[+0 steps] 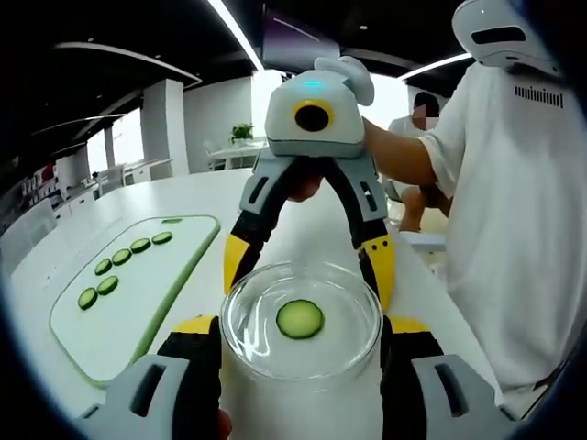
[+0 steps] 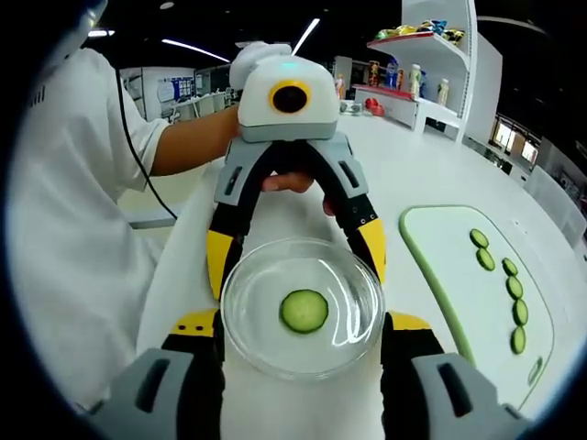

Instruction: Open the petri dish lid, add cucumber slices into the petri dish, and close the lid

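The clear round glass petri dish (image 1: pixel 301 321) sits on the white table (image 1: pixel 183 197) between my two tools, and I take it as my landmark. In the left gripper view, well to the left of the dish, lies a white cutting board with a green rim (image 1: pixel 138 298), carrying a row of green cucumber slices (image 1: pixel 121 258). In the dish itself one round cucumber slice (image 1: pixel 300 319) lies flat at the middle. My left hand-held gripper (image 1: pixel 301 335) has its yellow-tipped jaws spread wide, one on either side of the dish and close against its wall; I cannot tell whether they press it. Beyond the dish my right hand-held gripper (image 1: pixel 307 266) faces back at me, its jaws also spread around the far rim. To the right of the dish is my white sleeve (image 1: pixel 514 183).

In the right gripper view my white shirt (image 2: pixel 73 211) is left of the dish (image 2: pixel 303 307), which holds the same single slice (image 2: pixel 304 311). My right hand-held gripper (image 2: pixel 303 335) stands with jaws apart, flanking the dish, and my left hand-held gripper (image 2: pixel 295 261) straddles its far side. Right of the dish lies the cutting board (image 2: pixel 459 275) with its line of slices (image 2: pixel 512 289). Far beyond the dish, a white shelf (image 2: pixel 431 64) holds bottles.
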Motion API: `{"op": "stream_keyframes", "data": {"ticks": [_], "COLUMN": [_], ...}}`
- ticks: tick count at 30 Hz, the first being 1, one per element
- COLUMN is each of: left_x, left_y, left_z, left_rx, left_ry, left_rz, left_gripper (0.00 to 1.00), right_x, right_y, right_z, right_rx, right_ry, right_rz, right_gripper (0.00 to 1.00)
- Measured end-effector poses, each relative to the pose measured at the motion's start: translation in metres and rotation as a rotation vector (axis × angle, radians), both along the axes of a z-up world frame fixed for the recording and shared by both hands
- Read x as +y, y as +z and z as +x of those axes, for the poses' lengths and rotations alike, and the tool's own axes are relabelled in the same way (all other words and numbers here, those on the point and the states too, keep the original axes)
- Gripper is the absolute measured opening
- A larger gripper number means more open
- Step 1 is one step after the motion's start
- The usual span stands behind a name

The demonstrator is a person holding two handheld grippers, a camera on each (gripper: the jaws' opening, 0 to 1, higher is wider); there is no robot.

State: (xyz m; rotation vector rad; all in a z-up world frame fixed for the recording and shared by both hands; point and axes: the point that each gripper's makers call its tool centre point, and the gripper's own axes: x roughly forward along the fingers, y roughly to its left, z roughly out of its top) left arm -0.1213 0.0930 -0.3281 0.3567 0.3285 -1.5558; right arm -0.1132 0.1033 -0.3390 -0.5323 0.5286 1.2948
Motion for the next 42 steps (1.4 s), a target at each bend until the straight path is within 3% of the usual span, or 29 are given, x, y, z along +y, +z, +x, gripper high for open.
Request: {"op": "stream_keyframes", "data": {"ticks": [11, 19, 24, 37, 42], "left_x": [0.006, 0.011, 0.015, 0.029, 0.037], "left_y": [-0.002, 0.007, 0.014, 0.035, 0.042], "left_z": [0.003, 0.006, 0.005, 0.012, 0.024], "left_rx": [0.012, 0.01, 0.006, -0.032, -0.095], "left_ry": [0.029, 0.053, 0.065, 0.131, 0.197], "left_rz": [-0.001, -0.034, -0.057, -0.117, -0.134], "left_gripper": [0.72, 0.72, 0.73, 0.72, 0.71], "right_x": [0.0, -0.001, -0.006, -0.021, -0.027], "right_y": [-0.002, -0.002, 0.008, 0.038, 0.057], "right_z": [0.0, -0.003, 0.001, 0.017, 0.037], "right_rx": [0.016, 0.031, 0.021, -0.005, -0.02], "right_ry": [-0.018, -0.013, -0.042, -0.167, -0.304], "right_rz": [0.028, 0.036, 0.069, 0.2, 0.344], "right_gripper": [0.7, 0.74, 0.74, 0.74, 0.75]}}
